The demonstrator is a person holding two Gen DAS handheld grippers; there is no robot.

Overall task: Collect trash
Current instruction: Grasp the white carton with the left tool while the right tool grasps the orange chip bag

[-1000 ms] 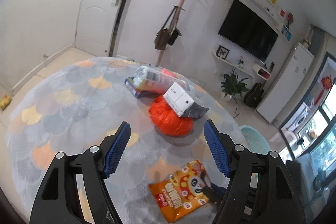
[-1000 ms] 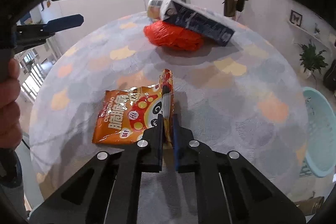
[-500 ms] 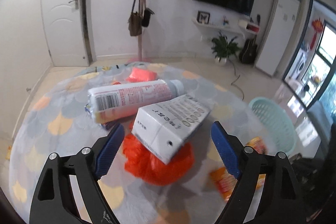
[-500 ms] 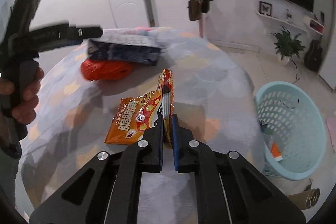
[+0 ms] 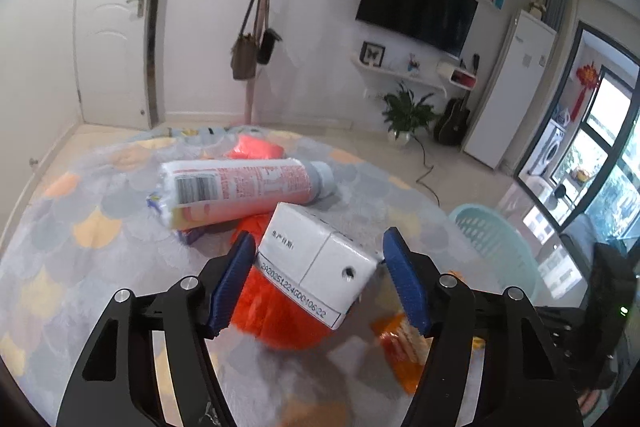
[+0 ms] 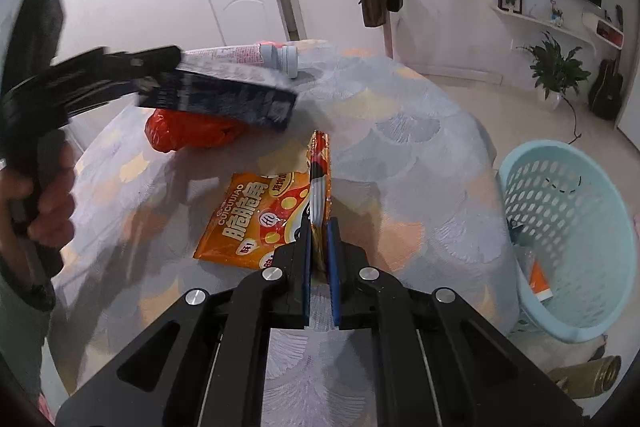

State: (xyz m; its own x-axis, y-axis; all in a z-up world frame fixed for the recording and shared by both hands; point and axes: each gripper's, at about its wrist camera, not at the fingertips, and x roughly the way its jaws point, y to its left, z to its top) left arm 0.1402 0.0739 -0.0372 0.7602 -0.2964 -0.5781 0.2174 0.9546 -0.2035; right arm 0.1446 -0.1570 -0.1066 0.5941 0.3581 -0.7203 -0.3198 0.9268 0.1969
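My left gripper (image 5: 318,275) is open, its blue pads on either side of the end of a white and dark carton (image 5: 316,267) that rests on an orange-red plastic bag (image 5: 280,311). The carton (image 6: 224,99) and the bag (image 6: 188,133) also show in the right wrist view. My right gripper (image 6: 319,247) is shut on the edge of an orange snack packet (image 6: 256,223) and holds it over the table. A pink and white bottle (image 5: 240,189) lies behind the carton.
A light blue laundry basket (image 6: 568,243) with some trash inside stands on the floor to the right of the round table (image 6: 400,155). A pink coat stand (image 5: 260,27) with bags stands behind the table. A brass-coloured object (image 6: 588,381) lies on the floor.
My left gripper moved from above the table's near side down and forward until its pads flank the carton. My right gripper carried the snack packet to the right, toward the basket.
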